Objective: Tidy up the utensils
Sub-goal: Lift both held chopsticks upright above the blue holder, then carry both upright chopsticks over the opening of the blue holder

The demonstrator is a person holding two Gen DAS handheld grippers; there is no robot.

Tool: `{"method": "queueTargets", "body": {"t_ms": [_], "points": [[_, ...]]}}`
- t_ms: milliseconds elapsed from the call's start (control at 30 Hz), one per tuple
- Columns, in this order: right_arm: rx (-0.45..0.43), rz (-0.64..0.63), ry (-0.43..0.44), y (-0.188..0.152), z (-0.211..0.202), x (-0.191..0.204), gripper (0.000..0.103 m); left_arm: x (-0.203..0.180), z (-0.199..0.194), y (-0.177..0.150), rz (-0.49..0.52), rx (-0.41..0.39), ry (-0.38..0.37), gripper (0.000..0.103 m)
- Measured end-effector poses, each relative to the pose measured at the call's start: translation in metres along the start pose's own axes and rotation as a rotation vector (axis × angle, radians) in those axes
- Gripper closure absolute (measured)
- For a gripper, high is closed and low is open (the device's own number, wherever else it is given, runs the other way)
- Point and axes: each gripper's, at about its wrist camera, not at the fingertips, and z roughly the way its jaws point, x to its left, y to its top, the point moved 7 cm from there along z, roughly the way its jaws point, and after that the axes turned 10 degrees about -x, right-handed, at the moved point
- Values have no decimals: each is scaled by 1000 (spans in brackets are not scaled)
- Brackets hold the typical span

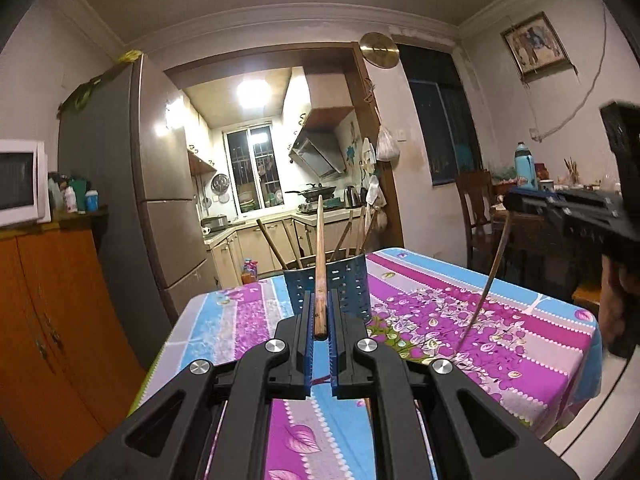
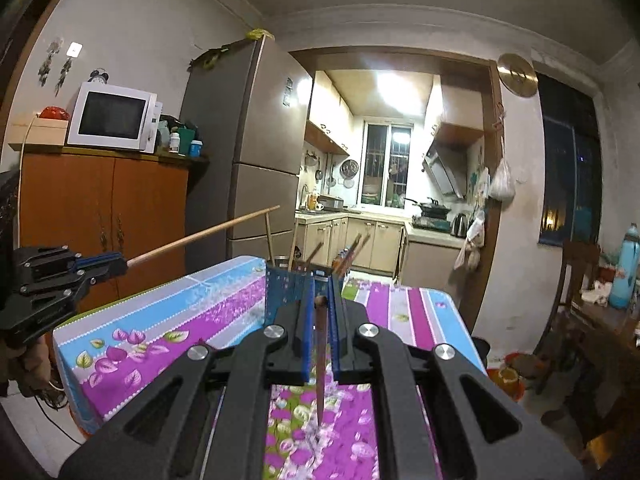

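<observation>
We find both grippers loaded. Left gripper (image 1: 320, 320) clamped on a wooden chopstick (image 1: 319, 264), tip up toward 12 o'clock, lined up w/ the blue perforated holder (image 1: 352, 284) on the table (image 1: 500, 320). Right gripper (image 2: 320, 312) clamped on a dark chopstick (image 2: 320, 360) hanging toward 6 o'clock, holder at 12. Holder already has several sticks; we judge both held near one end for insertion.

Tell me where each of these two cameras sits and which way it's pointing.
Left wrist: on the left gripper, facing along its fingers over the floral tablecloth to the blue utensil holder and kitchen doorway; it grips a wooden chopstick; the right gripper shows at right.
Right wrist: on the right gripper, facing the same utensil holder, gripping a dark chopstick; the left gripper shows at left.
Shared: holder, tablecloth, doorway, fridge, microwave.
</observation>
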Motion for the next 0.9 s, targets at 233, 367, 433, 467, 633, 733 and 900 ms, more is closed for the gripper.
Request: {"method": "queueTargets", "body": {"t_ms": [233, 367, 433, 467, 633, 733, 900], "points": [[-22, -27, 30, 14, -4, 9, 98, 0, -4, -20, 38, 57, -5, 96], [-8, -22, 37, 7, -7, 11, 98, 3, 1, -59, 13, 144, -7, 96], [1, -20, 38, 5, -5, 10, 98, 5, 2, -77, -4, 182, -5, 95], [4, -19, 38, 5, -4, 11, 98, 6, 3, -84, -9, 202, -3, 95], [1, -18, 41, 9, -3, 13, 98, 14, 2, -85, -16, 211, 1, 95], [4, -18, 46, 7, -1, 15, 98, 14, 0, -77, -7, 193, -1, 95], [12, -17, 45, 3, 0, 13, 98, 14, -1, -65, 0, 162, -2, 95]]}}
